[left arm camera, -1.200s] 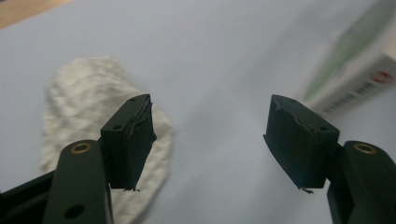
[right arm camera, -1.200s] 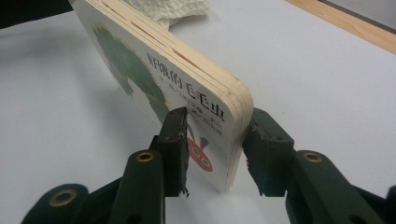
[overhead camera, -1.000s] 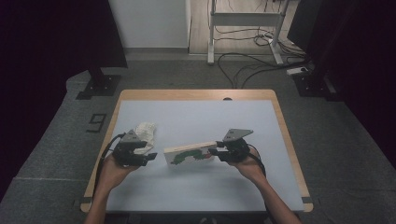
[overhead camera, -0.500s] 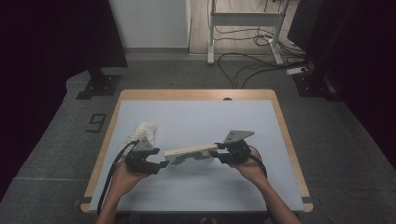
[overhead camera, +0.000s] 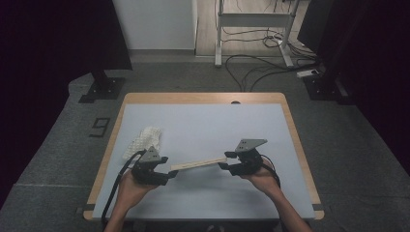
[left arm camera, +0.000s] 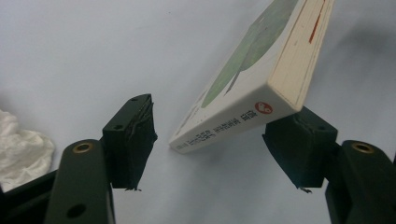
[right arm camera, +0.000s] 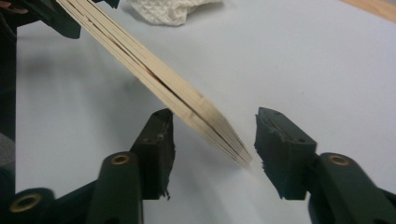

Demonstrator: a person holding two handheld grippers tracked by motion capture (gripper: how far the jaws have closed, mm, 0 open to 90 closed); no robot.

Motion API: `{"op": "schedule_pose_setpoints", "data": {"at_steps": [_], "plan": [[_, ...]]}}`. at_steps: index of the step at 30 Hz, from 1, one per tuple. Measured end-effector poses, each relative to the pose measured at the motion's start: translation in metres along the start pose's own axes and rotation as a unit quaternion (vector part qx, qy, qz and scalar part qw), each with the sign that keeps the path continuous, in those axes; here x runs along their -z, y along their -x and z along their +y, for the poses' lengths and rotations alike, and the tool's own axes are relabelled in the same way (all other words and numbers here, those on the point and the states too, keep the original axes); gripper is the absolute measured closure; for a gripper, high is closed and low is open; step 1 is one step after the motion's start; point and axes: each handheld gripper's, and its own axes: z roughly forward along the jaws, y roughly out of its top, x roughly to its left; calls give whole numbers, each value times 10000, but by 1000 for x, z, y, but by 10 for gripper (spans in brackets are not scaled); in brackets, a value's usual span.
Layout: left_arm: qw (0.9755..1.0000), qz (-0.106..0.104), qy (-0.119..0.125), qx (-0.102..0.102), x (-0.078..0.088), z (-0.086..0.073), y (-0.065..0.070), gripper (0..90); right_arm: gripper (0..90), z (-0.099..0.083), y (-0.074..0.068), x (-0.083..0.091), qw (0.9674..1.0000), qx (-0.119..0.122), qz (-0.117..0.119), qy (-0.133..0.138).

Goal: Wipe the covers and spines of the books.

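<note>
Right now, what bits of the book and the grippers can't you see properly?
- Book: in the left gripper view the top edge cuts off its far end, and the spine print is too small to read.
- Book's front cover: in the right gripper view it is turned away, so just the page edges show.
- Left gripper: the high view is too small and dark to tell whether it touches the book.
- White cloth: partly behind the left gripper in the high view.

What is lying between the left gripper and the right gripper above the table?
A thin book spans the gap between the left gripper and the right gripper, seen in the high view. Its ends sit between each gripper's open jaws.
</note>
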Motion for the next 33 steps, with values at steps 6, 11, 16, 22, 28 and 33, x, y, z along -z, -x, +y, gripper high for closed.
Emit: {"op": "schedule_pose_setpoints", "data": {"at_steps": [6,11,16,22,28,33], "plan": [[10000,-58,-2,-41,-1,-5,8,310,371,-6,-4,0,9999,-75,33,-111],[9999,-109,-69,-50,-1,-10,16,289,358,-12,-8,0,9997,-84,63,-221],[9999,-164,-19,28,-2,-16,25,281,354,-18,-13,0,9996,-92,82,-241],[9998,-195,-85,64,-7,-22,33,273,350,-27,-17,0,9995,-118,119,-276],[9997,-137,-193,25,-12,-30,42,261,348,-37,-22,-1,9992,-71,90,-384],[9997,-140,-211,40,-16,-37,46,256,350,-45,-25,-3,9989,-88,118,-437]]}}
